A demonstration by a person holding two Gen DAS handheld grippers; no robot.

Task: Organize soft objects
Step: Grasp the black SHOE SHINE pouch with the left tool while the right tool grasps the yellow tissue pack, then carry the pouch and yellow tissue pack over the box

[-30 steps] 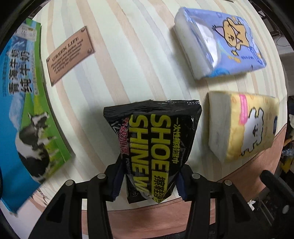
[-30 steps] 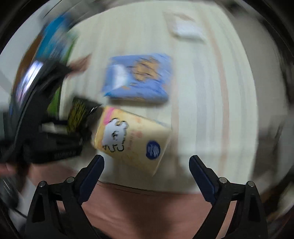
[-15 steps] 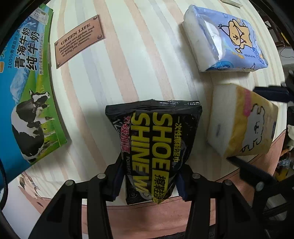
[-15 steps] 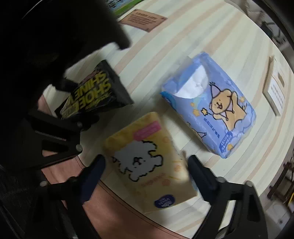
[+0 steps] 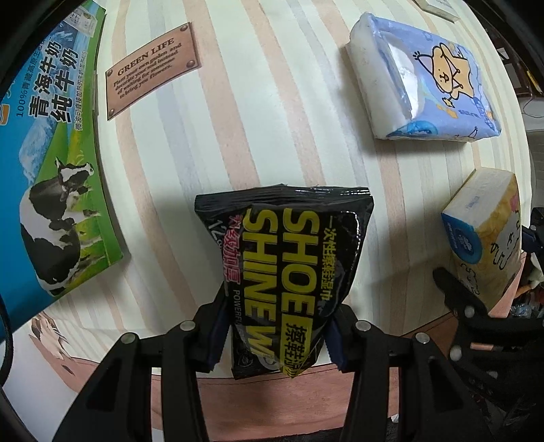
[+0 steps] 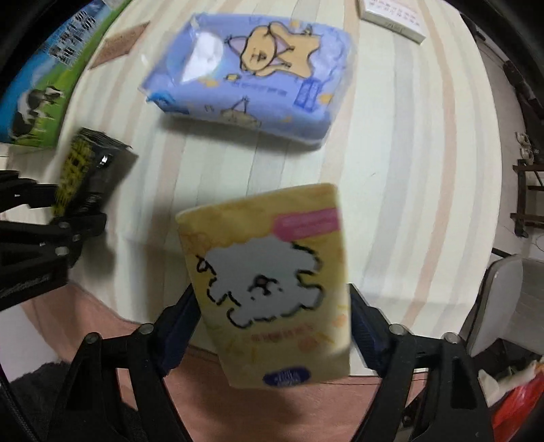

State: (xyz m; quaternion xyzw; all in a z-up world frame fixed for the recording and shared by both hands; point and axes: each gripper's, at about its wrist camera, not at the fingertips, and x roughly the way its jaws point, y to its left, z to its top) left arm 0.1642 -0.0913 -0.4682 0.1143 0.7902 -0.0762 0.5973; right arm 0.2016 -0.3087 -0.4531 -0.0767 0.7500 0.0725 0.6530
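Note:
My left gripper (image 5: pixel 275 331) is shut on a black SHOE SHINE wipes pack (image 5: pixel 289 258) and holds it above the striped table; the pack also shows in the right wrist view (image 6: pixel 85 173). My right gripper (image 6: pixel 272 326) is shut on a yellow tissue pack (image 6: pixel 268 282) with a white dog drawing, at the table's near edge; this pack also shows in the left wrist view (image 5: pixel 486 241). A blue tissue pack (image 5: pixel 425 78) with a bear drawing lies flat further back; it also shows in the right wrist view (image 6: pixel 251 74).
A blue and green milk carton box (image 5: pixel 51 142) with a cow lies at the left edge. A brown GREEN LIFE plaque (image 5: pixel 149 71) lies behind the wipes pack. A white card box (image 6: pixel 394 17) sits at the far right. A white chair (image 6: pixel 510 306) stands beside the table.
My right gripper has closed in around the yellow tissue pack and grips it now; the pack has turned and tilted up. My left gripper keeps its hold on the wipes pack.

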